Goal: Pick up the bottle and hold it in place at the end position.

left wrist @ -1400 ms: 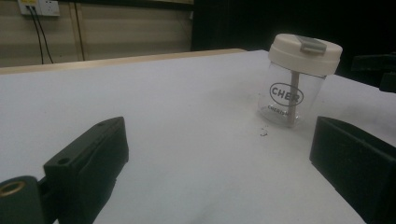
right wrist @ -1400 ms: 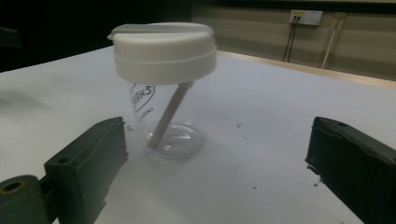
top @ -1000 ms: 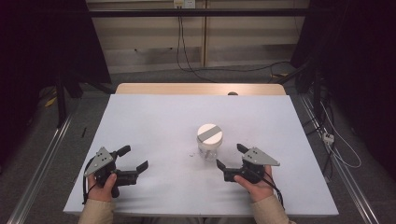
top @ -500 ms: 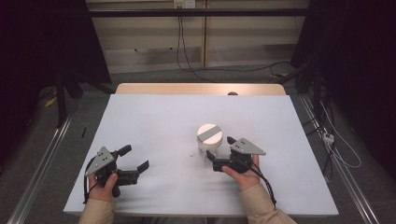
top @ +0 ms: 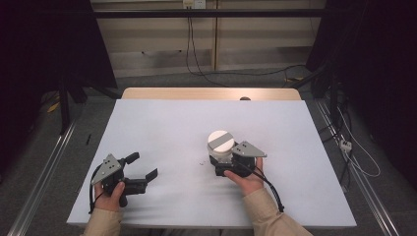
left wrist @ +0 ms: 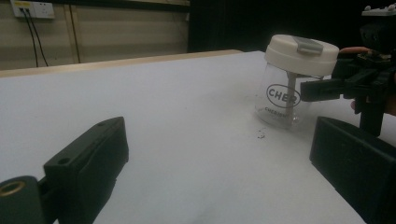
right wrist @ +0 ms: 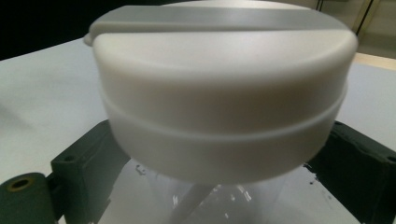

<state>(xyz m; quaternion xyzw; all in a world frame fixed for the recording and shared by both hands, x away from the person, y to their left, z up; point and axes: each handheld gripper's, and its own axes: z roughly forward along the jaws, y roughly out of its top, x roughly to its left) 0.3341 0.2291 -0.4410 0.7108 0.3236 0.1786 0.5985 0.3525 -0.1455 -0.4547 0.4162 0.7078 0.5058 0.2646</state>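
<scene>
From my right gripper view, the jar's clear body is cut off below (lid looms blurred); whether my jaws touch it, I cannot tell.

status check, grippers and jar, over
Left gripper open, idle on table. Right gripper closing around jar, jaws either side, grip unconfirmed. Nothing in the way.

Our two hands, one gripper in each

Our left gripper rests low at the near left, jaws spread wide with nothing between them, forearm coming in straight. Our right gripper sits near the middle, angled inward over a bent wrist; its jaws have just been closing, one on either side of a jar, contact unclear.
</scene>
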